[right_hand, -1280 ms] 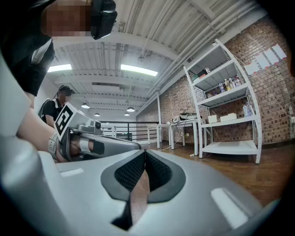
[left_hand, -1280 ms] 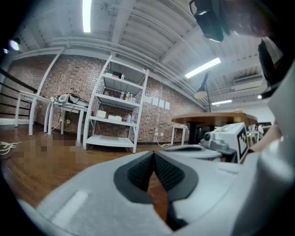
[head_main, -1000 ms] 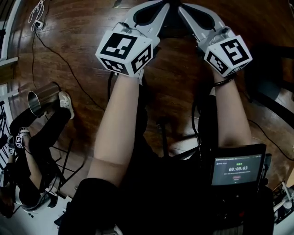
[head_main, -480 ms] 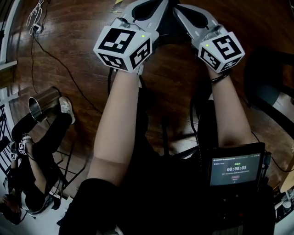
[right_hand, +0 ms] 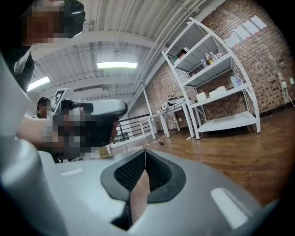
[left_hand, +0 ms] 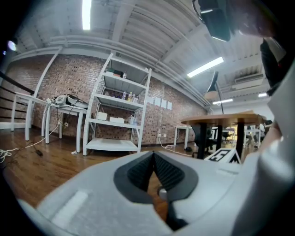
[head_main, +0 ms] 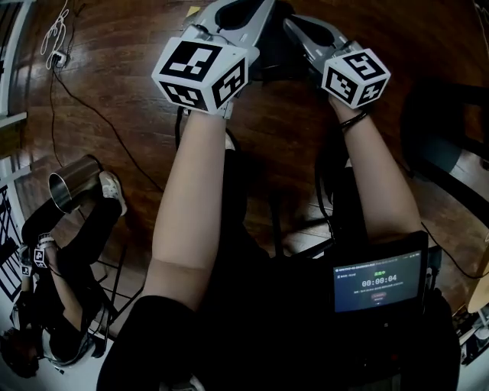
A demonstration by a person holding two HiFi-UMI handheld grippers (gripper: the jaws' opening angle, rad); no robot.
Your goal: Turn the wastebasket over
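The wastebasket (head_main: 71, 183) is a shiny metal cylinder. It lies tilted on the wooden floor at the left of the head view, beside another person's shoe (head_main: 111, 191), far from both grippers. My left gripper (head_main: 243, 9) and right gripper (head_main: 304, 29) are held side by side, out in front at the top of that view. In the left gripper view the left gripper (left_hand: 153, 152) has its ribbed pads together at the tips, with nothing between them. The right gripper (right_hand: 145, 151) is likewise shut and empty in its own view.
A seated person (head_main: 53, 305) is at the lower left. A cable (head_main: 99, 99) runs across the floor from a plug (head_main: 55, 34). A screen (head_main: 378, 279) hangs at my waist. A dark chair base (head_main: 443, 145) is at the right. Ahead stand white shelves (left_hand: 120, 110) and a round table (left_hand: 226, 120).
Both grippers have drifted toward the top of the head view and a little left. The right one has rolled slightly. The wastebasket has stayed where it was.
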